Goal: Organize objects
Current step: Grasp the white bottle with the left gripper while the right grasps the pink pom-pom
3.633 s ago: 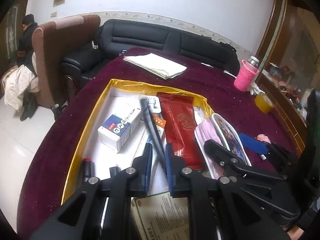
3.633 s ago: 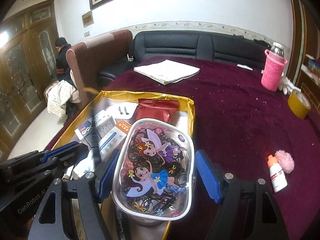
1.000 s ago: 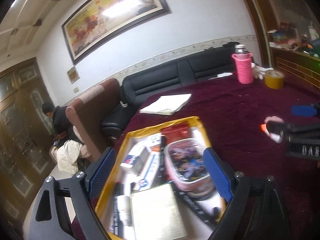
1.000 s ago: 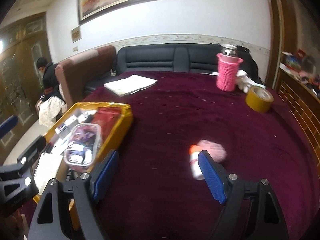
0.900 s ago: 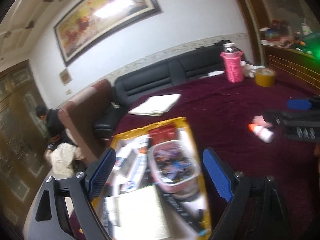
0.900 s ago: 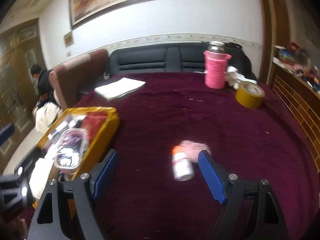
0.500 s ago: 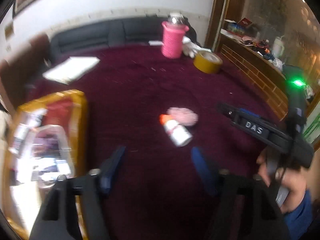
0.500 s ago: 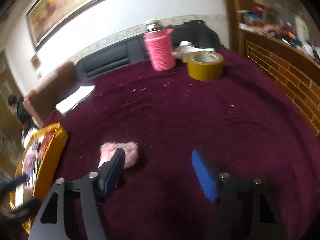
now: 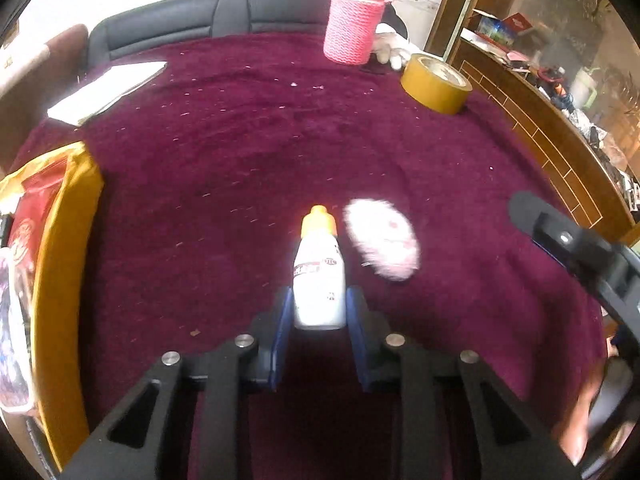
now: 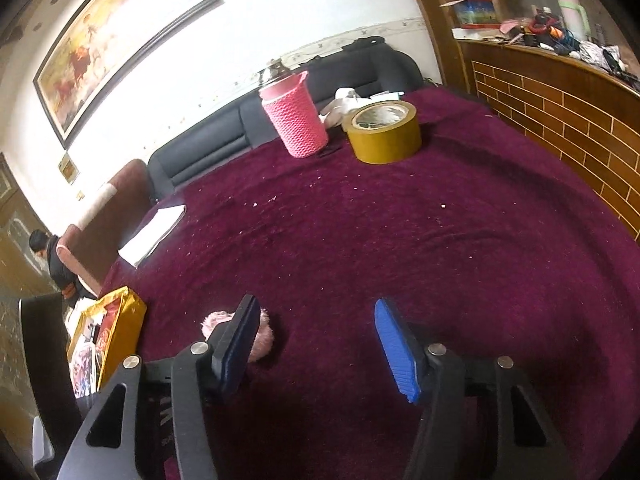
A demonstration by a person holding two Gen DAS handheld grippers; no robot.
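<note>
A small white bottle with an orange cap [image 9: 319, 268] lies on the dark red tablecloth [image 9: 240, 152]. My left gripper [image 9: 318, 306] has its blue pads closing onto the bottle's lower sides and touching it. A fluffy pink pom [image 9: 382, 240] lies just right of the bottle. In the right wrist view my right gripper [image 10: 316, 312] hovers over bare cloth, jaws closing with nothing between them; the pink pom [image 10: 262, 338] peeks out behind its left finger. The right gripper [image 9: 568, 248] also shows at the right edge of the left wrist view. The yellow box [image 9: 64, 240] of sorted items sits at the left.
A bottle in a pink knit sleeve [image 9: 354, 28] and a yellow tape roll [image 9: 436, 84] stand at the far side. White papers [image 9: 104, 92] lie far left. A wooden brick-patterned counter [image 10: 560, 112] borders the right; a black sofa [image 10: 224, 136] stands behind. A person [image 10: 44, 252] sits far left.
My left gripper swung from over the yellow box to the bottle, dropped down and narrowed its jaws around it. The right gripper moved right past the pom and its jaws narrowed somewhat.
</note>
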